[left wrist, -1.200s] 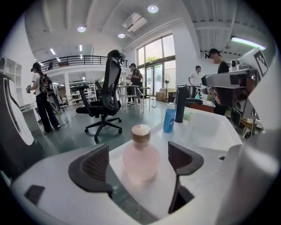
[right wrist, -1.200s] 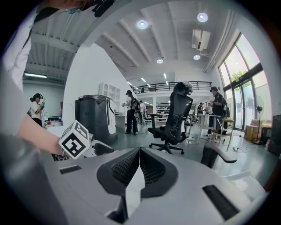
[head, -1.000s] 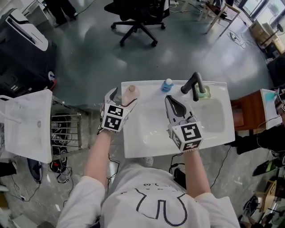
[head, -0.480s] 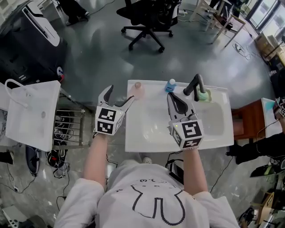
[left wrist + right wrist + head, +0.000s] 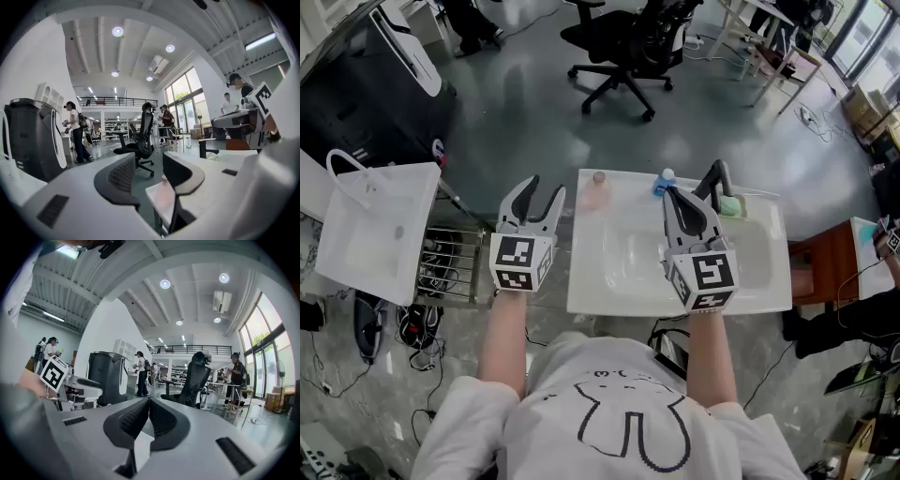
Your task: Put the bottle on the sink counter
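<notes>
The bottle (image 5: 599,189) stands upright on the back left corner of the sink (image 5: 581,286) counter, apart from both grippers. The left gripper (image 5: 546,186) hangs just off the sink's left edge, above the floor beside a wire rack (image 5: 450,267); its jaws are apart but closing, with nothing between them. In the left gripper view the bottle (image 5: 163,180) shows beyond the jaws, partly hidden by one of them. The right gripper (image 5: 671,192) is over the basin near the faucet (image 5: 712,180), its jaws pressed together and empty. A blue-capped bottle (image 5: 664,181) stands beside the faucet.
</notes>
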A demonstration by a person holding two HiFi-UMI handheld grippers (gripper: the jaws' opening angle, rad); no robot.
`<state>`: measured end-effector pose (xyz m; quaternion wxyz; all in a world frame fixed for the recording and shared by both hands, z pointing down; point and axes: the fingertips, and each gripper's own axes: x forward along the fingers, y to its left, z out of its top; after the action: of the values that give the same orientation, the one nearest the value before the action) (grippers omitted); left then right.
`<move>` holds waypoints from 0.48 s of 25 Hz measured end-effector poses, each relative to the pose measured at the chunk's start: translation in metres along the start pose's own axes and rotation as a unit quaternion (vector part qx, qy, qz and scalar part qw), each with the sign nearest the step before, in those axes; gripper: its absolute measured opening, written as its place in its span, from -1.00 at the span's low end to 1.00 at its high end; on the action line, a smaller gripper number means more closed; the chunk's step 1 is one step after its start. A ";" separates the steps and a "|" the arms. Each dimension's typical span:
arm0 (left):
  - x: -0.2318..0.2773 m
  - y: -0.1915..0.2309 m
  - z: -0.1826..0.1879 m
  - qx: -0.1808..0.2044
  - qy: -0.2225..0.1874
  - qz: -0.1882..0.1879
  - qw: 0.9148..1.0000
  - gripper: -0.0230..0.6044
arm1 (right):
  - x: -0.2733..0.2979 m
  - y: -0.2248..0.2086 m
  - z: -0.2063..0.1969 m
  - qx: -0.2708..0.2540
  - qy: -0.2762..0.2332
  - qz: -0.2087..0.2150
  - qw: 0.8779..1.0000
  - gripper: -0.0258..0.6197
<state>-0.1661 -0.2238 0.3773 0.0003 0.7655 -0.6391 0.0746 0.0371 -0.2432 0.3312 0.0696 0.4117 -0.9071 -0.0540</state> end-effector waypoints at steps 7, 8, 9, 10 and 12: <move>-0.023 0.009 0.026 0.013 -0.049 0.043 0.998 -0.90 | -0.008 0.000 0.013 -0.011 -0.018 -0.003 1.000 -0.83; -0.025 0.009 0.030 0.013 -0.053 0.043 0.998 -0.90 | -0.009 0.000 0.014 -0.011 -0.020 -0.004 1.000 -0.83; -0.027 0.010 0.033 0.013 -0.057 0.044 0.997 -0.90 | -0.010 0.000 0.016 -0.011 -0.021 -0.005 1.000 -0.83; -0.029 0.010 0.036 0.013 -0.061 0.045 0.997 -0.90 | -0.010 0.000 0.017 -0.012 -0.022 -0.006 1.000 -0.83; -0.031 0.011 0.041 0.015 -0.066 0.047 0.997 -0.90 | -0.011 0.000 0.020 -0.013 -0.023 -0.006 1.000 -0.83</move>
<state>-0.1780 -0.1992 0.3320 -0.0569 0.7380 -0.6715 0.0339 0.0413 -0.2345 0.3109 0.0534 0.4148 -0.9052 -0.0758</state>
